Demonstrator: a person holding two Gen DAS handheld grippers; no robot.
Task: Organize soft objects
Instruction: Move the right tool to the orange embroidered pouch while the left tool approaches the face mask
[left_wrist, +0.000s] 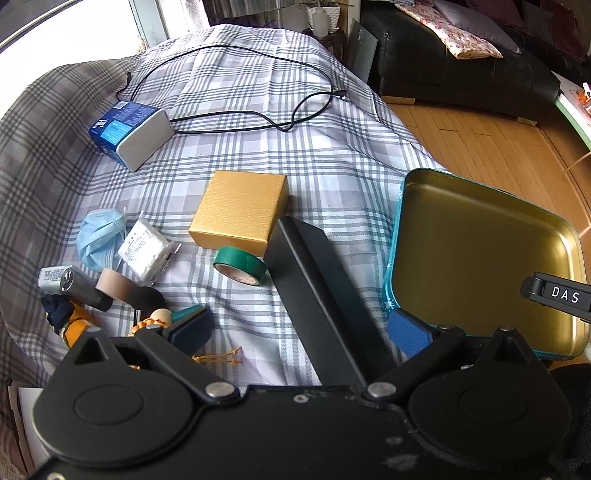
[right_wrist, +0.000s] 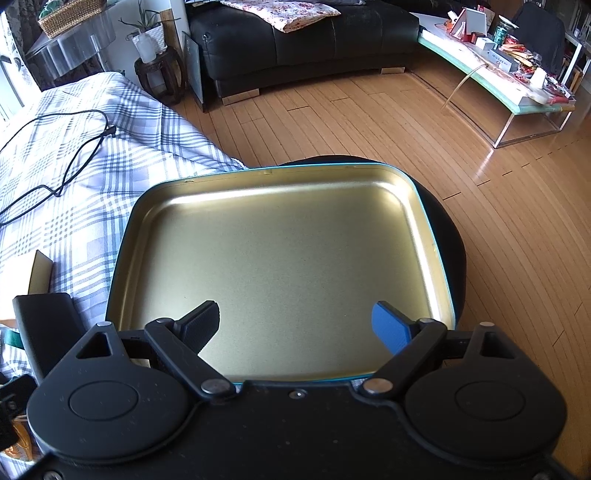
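Lying beneath right tongs (right_wrist: 295, 325): tin tray (right_wrist: 280, 184)

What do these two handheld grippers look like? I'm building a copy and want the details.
Both are matte black, with two round disc-shaped housings and linkage arms on silver pivot pins. The left gripper has dark blue ribbed pads. The right gripper has one black ribbed pad and one bright blue one. Its side carries a white "DAS" marking. No hands or sleeves show.

The bedspread (left_wrist: 332, 155) is grey-and-white plaid. The tin (right_wrist: 280, 258) is gold inside with a teal rim. The box (left_wrist: 240, 210) is gold, the tape (left_wrist: 240, 266) green, the mask (left_wrist: 99, 236) light blue, the cable (left_wrist: 236, 122) black, the carton (left_wrist: 129, 129) blue and white.
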